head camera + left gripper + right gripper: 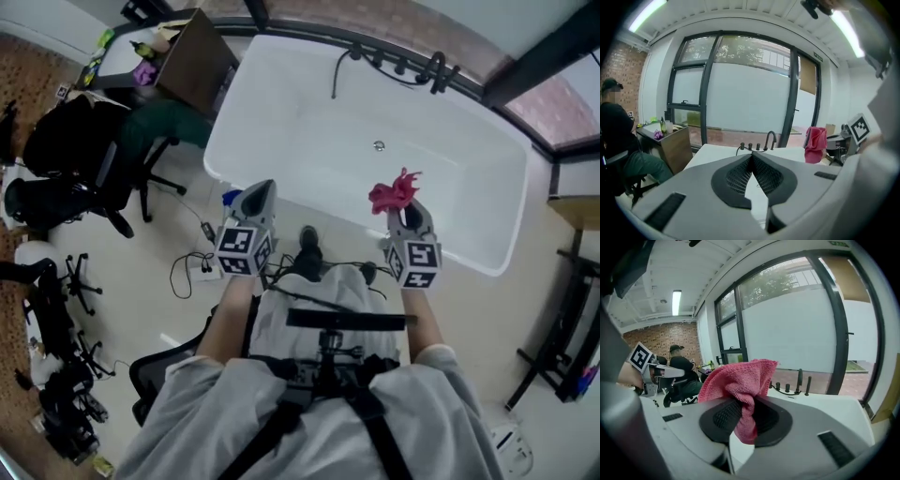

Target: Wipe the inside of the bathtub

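A white bathtub (281, 103) lies in front of me, with a drain (379, 145) in its floor and dark taps (412, 67) on the far rim. My right gripper (405, 208) is shut on a pink cloth (394, 192) and hovers over the tub's near rim. In the right gripper view the pink cloth (743, 390) bunches up out of the closed jaws of my right gripper (745, 416). My left gripper (258, 195) is held above the near rim, shut with nothing in it. In the left gripper view my left gripper (752, 157) has its jaws meeting at the tips, and the pink cloth (814, 144) shows to the right.
A person in a dark top (66, 131) sits on an office chair at the left by a wooden desk (192, 56) with bottles. Cables and a power strip (202, 267) lie on the floor near my feet. Windows run behind the tub. A dark stand (562, 328) is at the right.
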